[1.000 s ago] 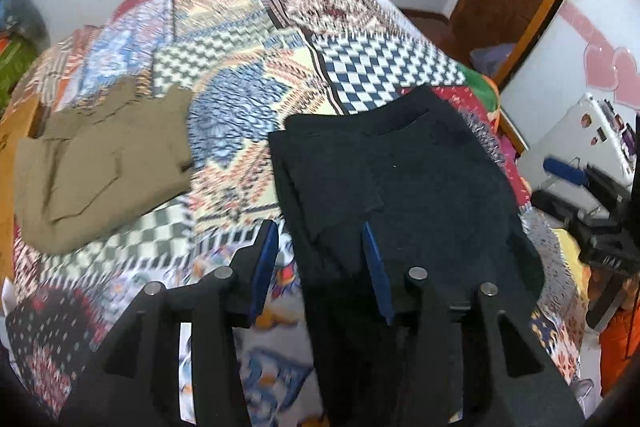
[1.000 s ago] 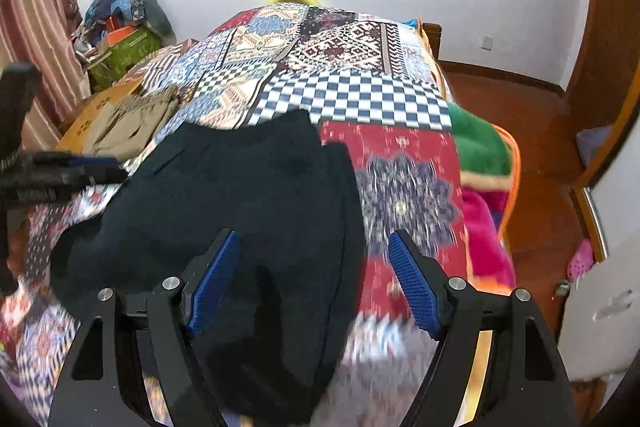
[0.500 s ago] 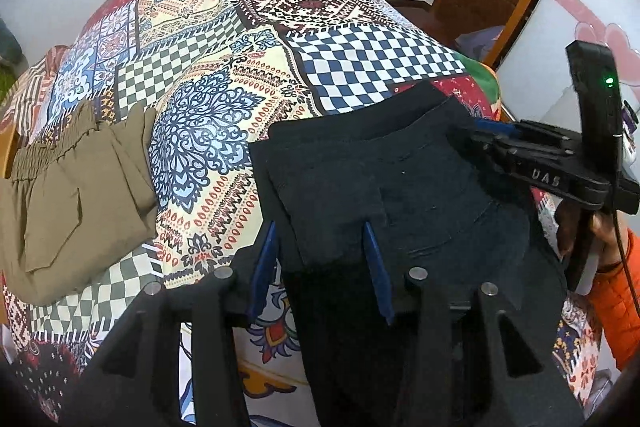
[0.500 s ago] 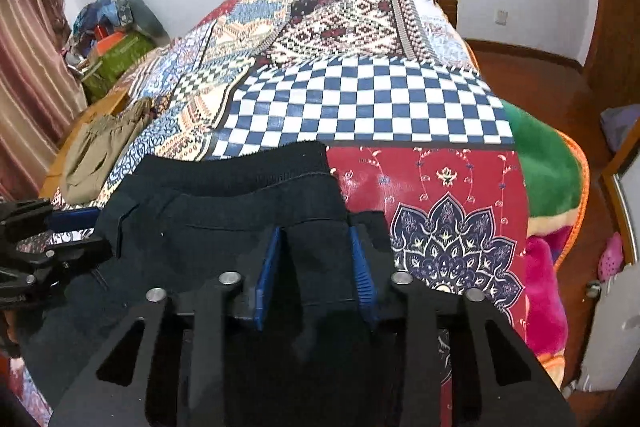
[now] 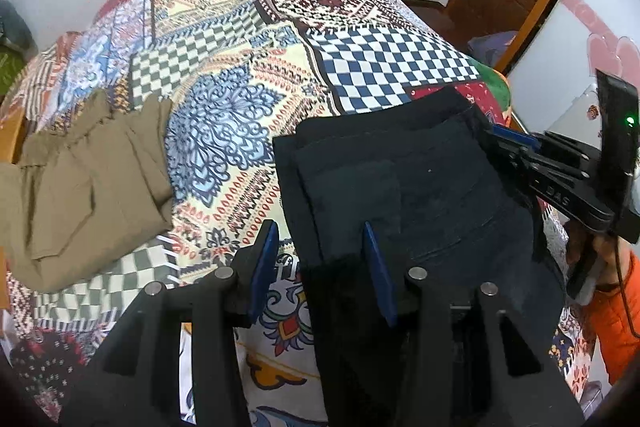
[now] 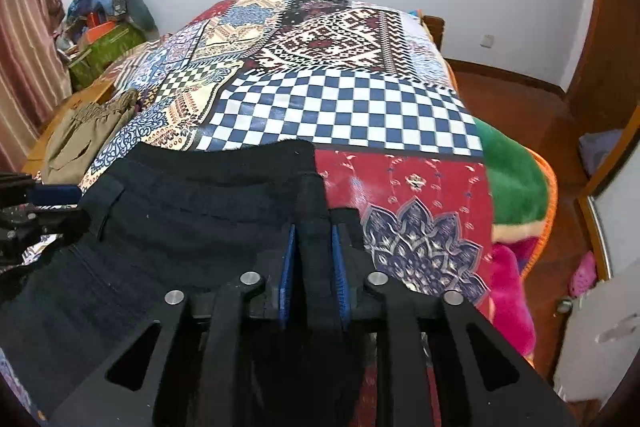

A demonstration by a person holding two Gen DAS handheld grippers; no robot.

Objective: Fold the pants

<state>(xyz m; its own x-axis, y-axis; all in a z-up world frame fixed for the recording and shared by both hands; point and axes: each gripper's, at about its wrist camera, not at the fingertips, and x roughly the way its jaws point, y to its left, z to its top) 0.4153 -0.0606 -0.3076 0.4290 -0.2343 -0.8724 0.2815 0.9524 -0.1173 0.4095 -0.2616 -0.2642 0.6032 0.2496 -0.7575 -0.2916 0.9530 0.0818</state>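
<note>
My right tool [image 6: 313,259] is closing, pads squeezing the right edge of the black pants [image 6: 192,223] spread at the bed's [image 6: 344,107] near edge. Left tool [image 5: 320,263] straddles their left edge; can't tell if it's gripping. Khaki pants [image 5: 80,187] sit off left.

The dark navy pants [image 6: 192,227] lie spread on the bed just ahead of my two tools, waistband at the far side from me. A patch pocket with a stitched seam faces up in front of my left tool [image 5: 320,259], whose pads straddle the near-left edge of the cloth. At my right tool [image 6: 313,259] the right-hand edge is bunched into a raised ridge between the closing pads.
</note>
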